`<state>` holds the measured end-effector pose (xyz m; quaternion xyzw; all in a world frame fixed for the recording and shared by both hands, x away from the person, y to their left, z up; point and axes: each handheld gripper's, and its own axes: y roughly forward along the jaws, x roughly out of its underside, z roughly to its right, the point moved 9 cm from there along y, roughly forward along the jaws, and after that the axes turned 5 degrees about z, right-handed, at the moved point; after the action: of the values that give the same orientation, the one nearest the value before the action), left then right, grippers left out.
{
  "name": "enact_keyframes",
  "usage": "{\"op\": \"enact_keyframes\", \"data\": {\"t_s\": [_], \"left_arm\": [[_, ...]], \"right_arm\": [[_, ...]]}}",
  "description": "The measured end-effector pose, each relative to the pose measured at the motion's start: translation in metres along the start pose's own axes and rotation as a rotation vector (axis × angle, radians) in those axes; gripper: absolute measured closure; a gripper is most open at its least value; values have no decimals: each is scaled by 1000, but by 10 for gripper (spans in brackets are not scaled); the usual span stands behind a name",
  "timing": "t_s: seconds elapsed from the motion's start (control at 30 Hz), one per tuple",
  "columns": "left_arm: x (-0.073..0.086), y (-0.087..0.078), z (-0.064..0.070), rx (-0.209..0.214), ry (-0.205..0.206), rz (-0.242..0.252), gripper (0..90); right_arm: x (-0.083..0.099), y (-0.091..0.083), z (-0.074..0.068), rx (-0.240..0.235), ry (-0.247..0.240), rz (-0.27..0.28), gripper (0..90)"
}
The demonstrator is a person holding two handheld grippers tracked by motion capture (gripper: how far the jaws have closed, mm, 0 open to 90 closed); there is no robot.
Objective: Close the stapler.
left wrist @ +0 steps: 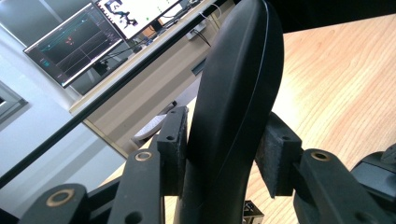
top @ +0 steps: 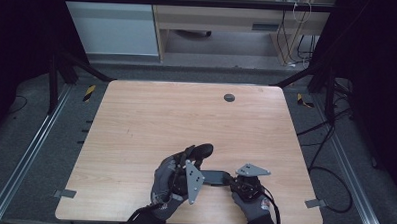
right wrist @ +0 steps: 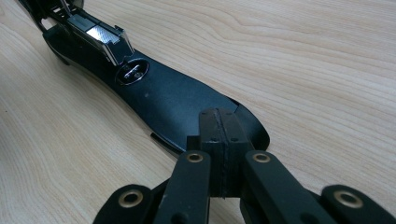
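While the left tongs (left wrist: 224, 163) clamp a black curved plastic shell (left wrist: 233, 93), tilting it up off the table (top: 151, 120), the right tongs (right wrist: 219, 140) are clenched on the tip of a flat black base plate (right wrist: 173, 105) lying on the wood, probably steadying it. Beyond stand monitors (left wrist: 70, 44) and a desk (top: 225, 18).

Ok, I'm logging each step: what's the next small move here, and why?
Probably swing the stapler's top cover down toward its base. The left gripper clamps the cover, raised upright, leaving the magazine exposed; the right gripper's shut jaws seem to pin the base's tip to the table.
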<state>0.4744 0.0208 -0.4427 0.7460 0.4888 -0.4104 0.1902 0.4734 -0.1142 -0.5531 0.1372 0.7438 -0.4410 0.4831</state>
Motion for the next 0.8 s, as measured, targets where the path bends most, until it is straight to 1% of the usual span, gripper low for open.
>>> {"op": "enact_keyframes", "data": {"t_s": [0.43, 0.57, 0.8], "left_arm": [[2, 8, 16, 25, 74, -18, 562], [3, 10, 20, 37, 88, -23, 556], [6, 14, 30, 63, 127, -36, 544]], "right_arm": [[0, 0, 0, -2, -1, 3, 900], [0, 0, 0, -3, 1, 5, 900], [0, 1, 1, -8, 1, 12, 900]]}}
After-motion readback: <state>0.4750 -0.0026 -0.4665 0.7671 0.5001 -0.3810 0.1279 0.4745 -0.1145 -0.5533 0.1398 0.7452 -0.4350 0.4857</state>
